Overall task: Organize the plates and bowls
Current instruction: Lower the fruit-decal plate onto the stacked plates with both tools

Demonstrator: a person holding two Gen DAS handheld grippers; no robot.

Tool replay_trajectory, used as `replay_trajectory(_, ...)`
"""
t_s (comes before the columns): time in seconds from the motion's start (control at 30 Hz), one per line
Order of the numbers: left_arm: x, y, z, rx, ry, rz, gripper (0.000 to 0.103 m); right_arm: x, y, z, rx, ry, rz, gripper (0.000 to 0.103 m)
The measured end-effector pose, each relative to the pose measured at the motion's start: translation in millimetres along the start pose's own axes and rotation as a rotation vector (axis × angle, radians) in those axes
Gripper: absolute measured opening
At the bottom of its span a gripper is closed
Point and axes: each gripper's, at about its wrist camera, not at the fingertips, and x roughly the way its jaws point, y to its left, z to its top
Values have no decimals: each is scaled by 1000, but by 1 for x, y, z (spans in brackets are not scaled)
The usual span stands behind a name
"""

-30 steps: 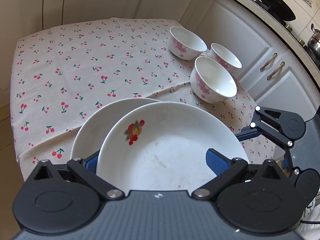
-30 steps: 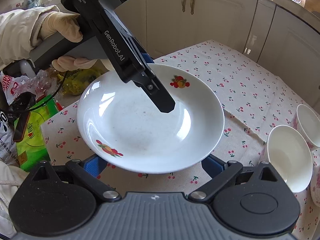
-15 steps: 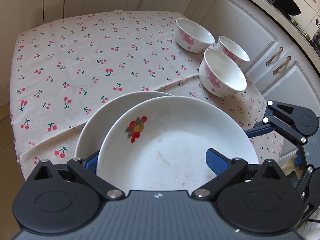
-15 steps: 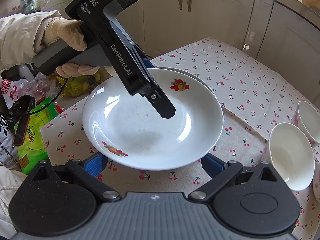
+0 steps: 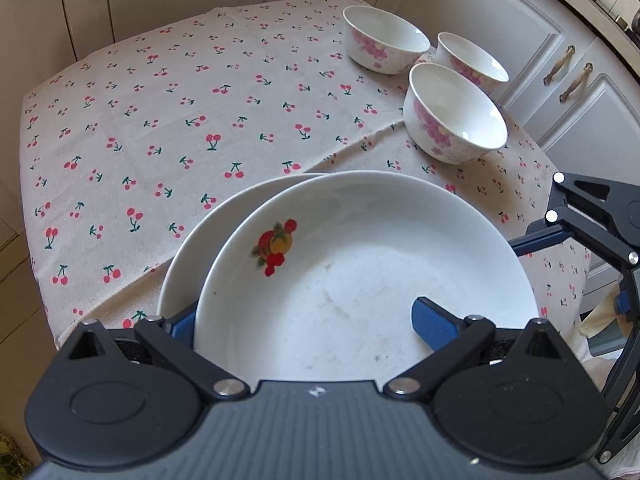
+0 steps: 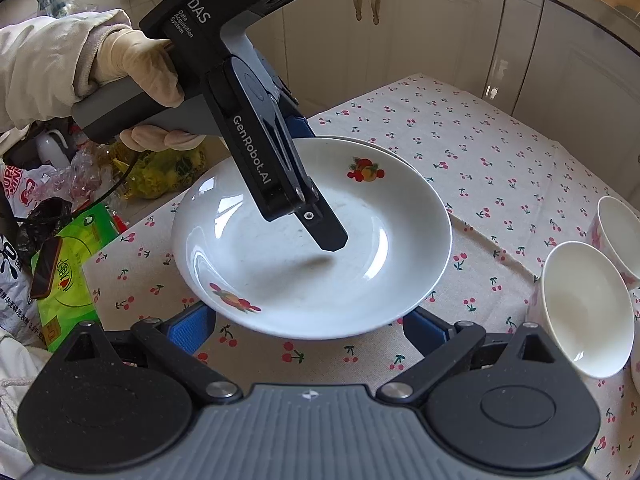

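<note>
Our left tongs (image 5: 304,320) pinch the glossy, breakable top plate (image 5: 360,276) by its rim at the counter's (image 5: 160,120) near edge; right tongs (image 6: 308,330) gape empty.

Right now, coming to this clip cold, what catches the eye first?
The white fruit-print plate dominates, gripped at its rim by the left gripper and sitting over a second plate near the table's front edge. Behind it, three pink-flowered bowls cluster at the far right of the cherry-print tablecloth.
</note>
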Motion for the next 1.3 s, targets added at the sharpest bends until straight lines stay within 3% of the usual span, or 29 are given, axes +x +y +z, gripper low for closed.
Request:
replay_trajectory(0.43, 4, -4, 7, 12, 29, 35, 102, -9, -14, -2, 98, -66, 38, 102)
replay_trajectory(0.73, -1, 4, 9, -24, 14, 11, 102, -6, -6, -2, 72, -59, 38, 102)
replay_trajectory(1.03, -11, 12, 9, -61, -17, -1, 102, -9, -5, -4, 63, -70, 12, 102)
replay_trajectory(1.3, -23, 14, -1, -82, -75, 27, 102, -12, 1, -12, 47, -76, -63, 103)
